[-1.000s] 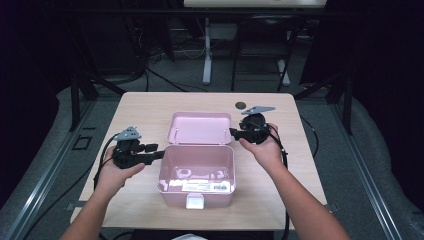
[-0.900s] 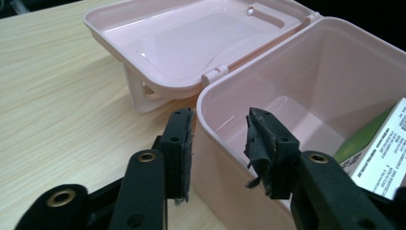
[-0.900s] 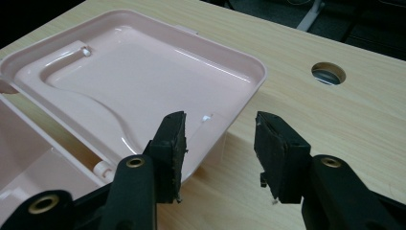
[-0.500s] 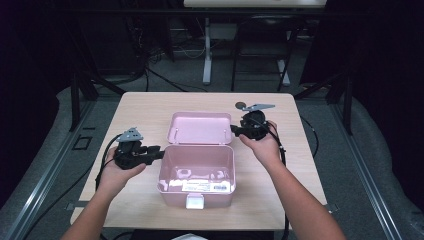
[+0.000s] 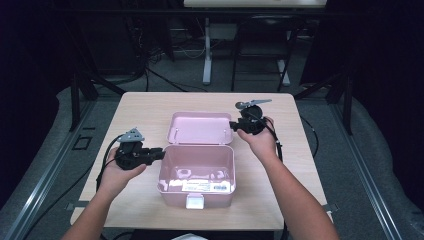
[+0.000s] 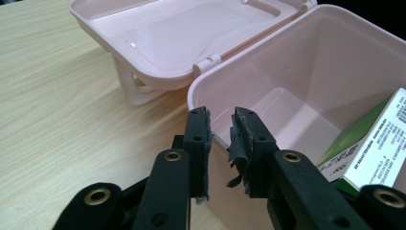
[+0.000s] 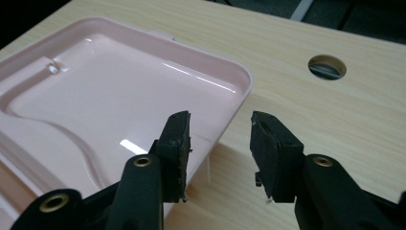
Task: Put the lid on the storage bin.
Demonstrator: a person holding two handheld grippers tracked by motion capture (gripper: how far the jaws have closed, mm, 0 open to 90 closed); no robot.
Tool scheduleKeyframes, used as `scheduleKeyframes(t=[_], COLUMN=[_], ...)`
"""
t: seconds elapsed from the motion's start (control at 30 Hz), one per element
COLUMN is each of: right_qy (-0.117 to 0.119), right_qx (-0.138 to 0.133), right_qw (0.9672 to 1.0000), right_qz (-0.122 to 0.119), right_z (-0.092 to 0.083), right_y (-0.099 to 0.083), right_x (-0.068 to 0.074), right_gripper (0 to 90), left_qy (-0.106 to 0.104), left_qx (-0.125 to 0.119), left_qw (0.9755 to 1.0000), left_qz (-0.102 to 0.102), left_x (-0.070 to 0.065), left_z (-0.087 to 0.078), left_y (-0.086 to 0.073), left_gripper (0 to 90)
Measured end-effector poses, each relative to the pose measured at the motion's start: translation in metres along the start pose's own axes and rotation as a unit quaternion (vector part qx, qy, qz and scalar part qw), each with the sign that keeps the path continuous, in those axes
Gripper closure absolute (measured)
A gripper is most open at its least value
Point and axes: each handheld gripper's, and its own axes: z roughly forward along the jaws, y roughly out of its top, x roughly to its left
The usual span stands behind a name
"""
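A pink plastic box [image 5: 197, 170] stood open in the middle of the worktop [image 5: 145, 107], with its lid [image 5: 201, 128] folded back and lying flat behind it. Inside the box, near the front wall, lay a small white and green carton [image 6: 378, 143].

The left gripper [image 5: 159, 152] was at the left wall of the box. Its jaws had just been closing, and in the left gripper view the thin rim of that wall [image 6: 219, 136] stood between the two pads; a narrow gap was left, and I cannot tell if the pads already pressed on it.

The right gripper [image 5: 233, 125] was at the right edge of the lid. Its jaws had been closing a little but were apart, with the corner of the lid [image 7: 239, 91] just beside the left pad, not touching. A round hole [image 7: 327, 66] was in the worktop farther behind.
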Motion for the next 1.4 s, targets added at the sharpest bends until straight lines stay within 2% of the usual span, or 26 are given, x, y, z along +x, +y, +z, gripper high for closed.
scheduleKeyframes(t=[0.4,0.57,0.67,0.7,0.77,0.8,1.07,1.23,1.4], right_qy=[-0.017,-0.023,-0.023,-0.024,-0.026,-0.026,-0.03,-0.042,-0.049], right_qx=[0.019,0.025,0.03,0.033,0.037,0.037,0.044,0.051,0.053], right_qw=[0.9996,0.9991,0.9985,0.9983,0.9979,0.998,0.9976,0.9966,0.9957], right_qz=[0.015,0.025,0.04,0.042,0.045,0.043,0.045,0.05,0.058], right_z=[0.019,0.028,0.033,0.034,0.037,0.038,0.047,0.054,0.059], right_y=[0.009,0.009,0.01,0.01,0.009,0.009,0.013,0.016,0.017], right_x=[0.0,-0.001,-0.003,-0.003,-0.003,-0.003,0.002,0.003,0.001], right_gripper=[60.9,61.0,61.0,61.0,61.0,61.0,59.9,59.8,63.7], left_qy=[0.002,0.002,0.003,-0.011,-0.011,0.004,0.004,0.004,0.004], left_qx=[0.002,0.001,0.001,0.004,0.004,0.001,0.001,0.001,0.001], left_qw=[1.0,1.0,1.0,0.9999,0.9999,1.0,1.0,1.0,1.0], left_qz=[0.005,0.004,0.005,0.005,0.005,0.005,0.004,0.004,0.004], left_x=[-0.002,-0.001,-0.002,-0.001,0.0,-0.002,-0.002,-0.002,-0.002], left_z=[0.0,0.0,0.0,0.0,0.0,0.0,0.001,0.0,0.0], left_y=[0.0,0.0,0.0,0.0,0.0,0.0,0.0,0.0,0.0], left_gripper=[78.2,78.2,78.2,78.2,78.2,78.2,78.2,78.2,78.3])
